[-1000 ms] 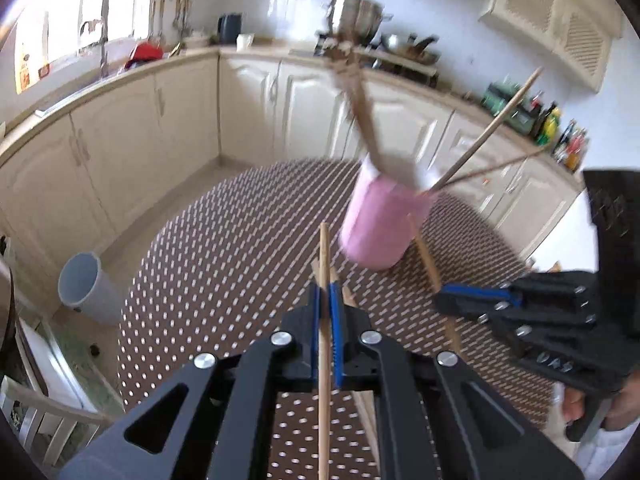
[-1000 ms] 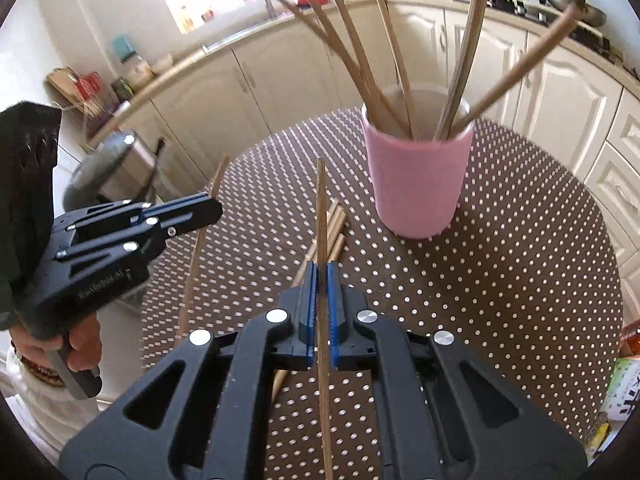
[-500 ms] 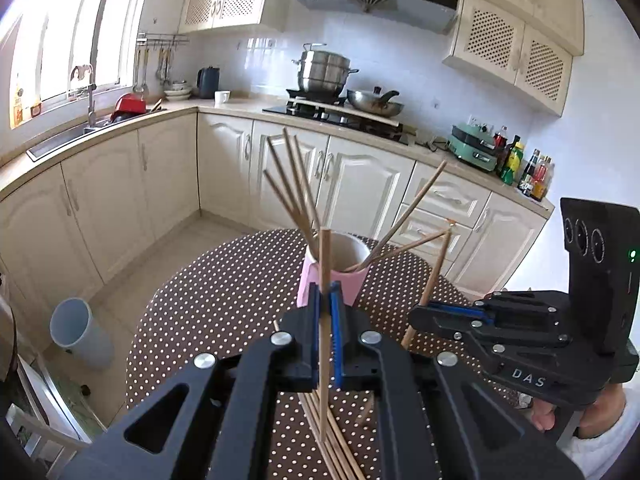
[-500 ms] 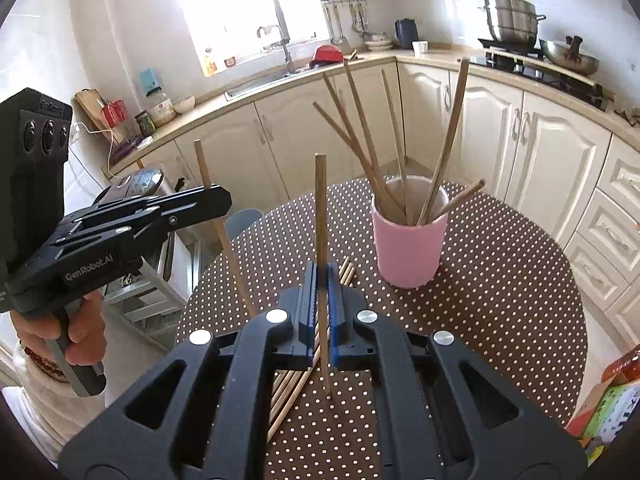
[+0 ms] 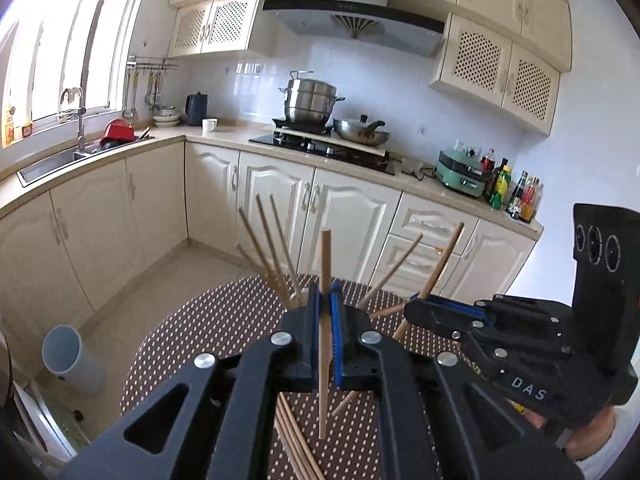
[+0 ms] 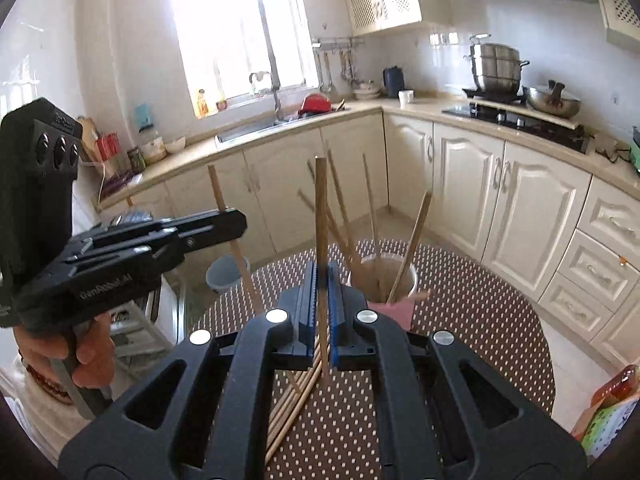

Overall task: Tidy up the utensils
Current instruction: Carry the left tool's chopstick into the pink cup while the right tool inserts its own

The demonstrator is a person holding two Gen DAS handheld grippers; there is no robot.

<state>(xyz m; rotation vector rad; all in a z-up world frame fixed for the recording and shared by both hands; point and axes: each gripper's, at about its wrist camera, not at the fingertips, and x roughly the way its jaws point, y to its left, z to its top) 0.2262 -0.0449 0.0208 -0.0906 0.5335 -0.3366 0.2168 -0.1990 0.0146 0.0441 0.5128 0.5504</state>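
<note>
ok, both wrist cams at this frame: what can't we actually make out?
- Pink cup: hidden behind the left gripper in the left wrist view; in the right wrist view the right gripper covers its base.
- Loose chopsticks on the table: count unclear, as each gripper body covers their upper ends.
- Bottles on the counter: labels too small.
- Box at the table edge: cut off by the fisheye rim.
</note>
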